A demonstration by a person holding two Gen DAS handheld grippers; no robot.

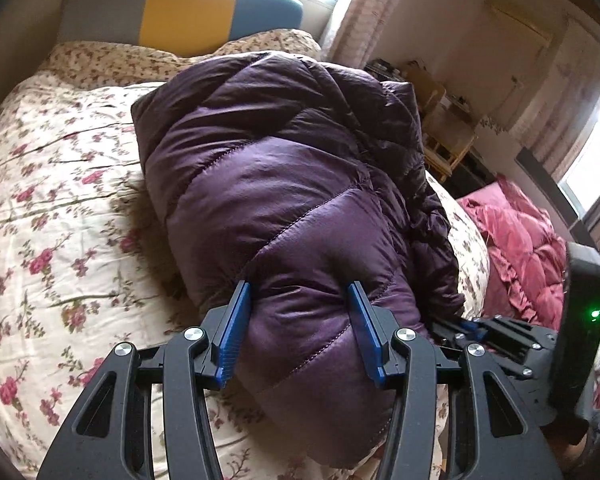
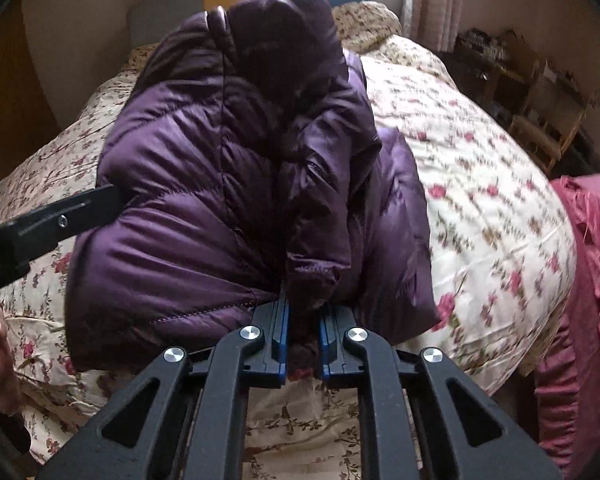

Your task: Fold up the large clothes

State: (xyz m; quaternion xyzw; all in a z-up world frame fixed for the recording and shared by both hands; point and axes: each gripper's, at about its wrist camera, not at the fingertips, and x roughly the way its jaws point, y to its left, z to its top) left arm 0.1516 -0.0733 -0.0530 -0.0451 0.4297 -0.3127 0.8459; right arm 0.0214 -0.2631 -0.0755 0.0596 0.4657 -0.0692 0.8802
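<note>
The left gripper (image 1: 300,332), in the lower middle of the left wrist view, stood about half open with its blue pads pressed into both sides of a thick puffy fold of the purple down jacket (image 1: 284,168), clamping it. The right gripper (image 2: 303,340), at the bottom centre of the right wrist view, was nearly closed, its jaws pinching a thin bunch of the same jacket's edge (image 2: 228,184). In the left wrist view the right gripper also showed at the lower right, low against the jacket's side (image 1: 476,330).

The jacket lay folded into a bulky bundle on the floral bedspread (image 1: 52,208), filling the centre of both frames, its far end toward the grey, yellow and blue headboard (image 1: 188,12) at the top. A red quilted cover (image 1: 528,248) lay at the right edge, beyond the bed.
</note>
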